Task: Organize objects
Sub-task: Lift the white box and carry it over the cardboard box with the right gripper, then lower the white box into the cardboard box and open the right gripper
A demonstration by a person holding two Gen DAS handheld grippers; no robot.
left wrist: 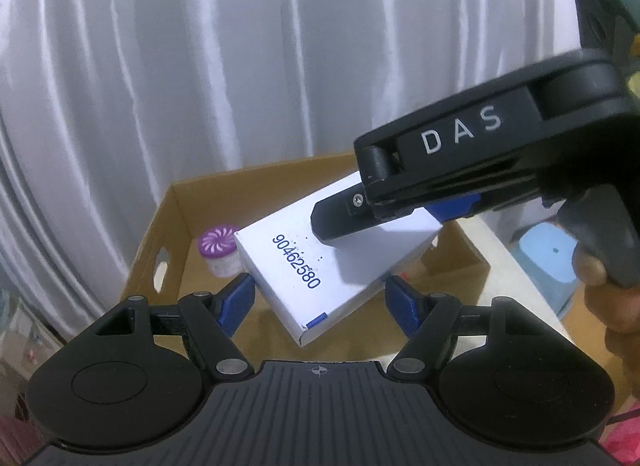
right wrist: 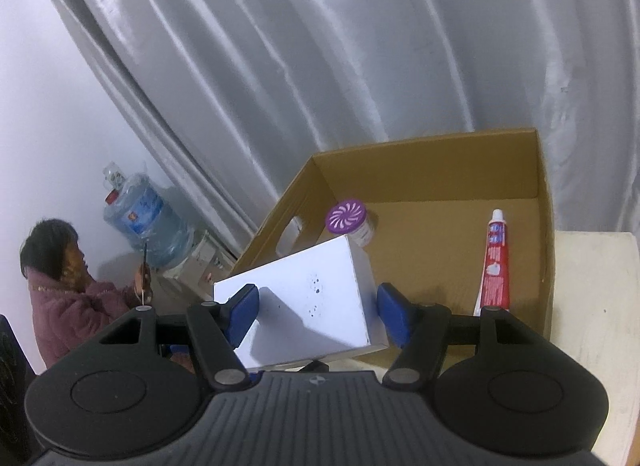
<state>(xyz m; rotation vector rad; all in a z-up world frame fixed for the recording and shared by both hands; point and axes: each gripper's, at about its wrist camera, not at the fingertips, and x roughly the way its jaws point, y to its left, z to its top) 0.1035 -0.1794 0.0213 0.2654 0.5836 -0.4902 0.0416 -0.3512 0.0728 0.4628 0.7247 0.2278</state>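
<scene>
The white carton (left wrist: 320, 266), printed with a blue number, hangs tilted above the near part of the open cardboard box (right wrist: 540, 193), carried by both tools at once. The left gripper (left wrist: 320, 298) has its blue pads against the carton's two long sides near the lower end, jaws clenched on it. The right gripper (right wrist: 316, 314) is closed on the other end in the same way, its pads pressed to opposite faces.

The carton looks like thin paperboard: stiff along its edges, probably light, with smooth, somewhat slippery faces that could dent under a hard squeeze. Gripping across the narrow width near each end, as now, seems the safest hold; a single grip at one end would likely let it swing.

Inside the cardboard box, a small jar with a purple swirl lid (right wrist: 346, 219) stands at about 11 o'clock from the carton, near the left wall with its handle cut-out. A red and white toothpaste tube (right wrist: 496, 266) lies along the right wall at about 2 o'clock. The floor between them is bare, so the carton can probably go down there if it clears the jar. The box sits on a pale counter (right wrist: 592, 286). A person in a pink jacket (right wrist: 72, 298) sits well off at 9 o'clock, beside a water jug (right wrist: 144, 217).
</scene>
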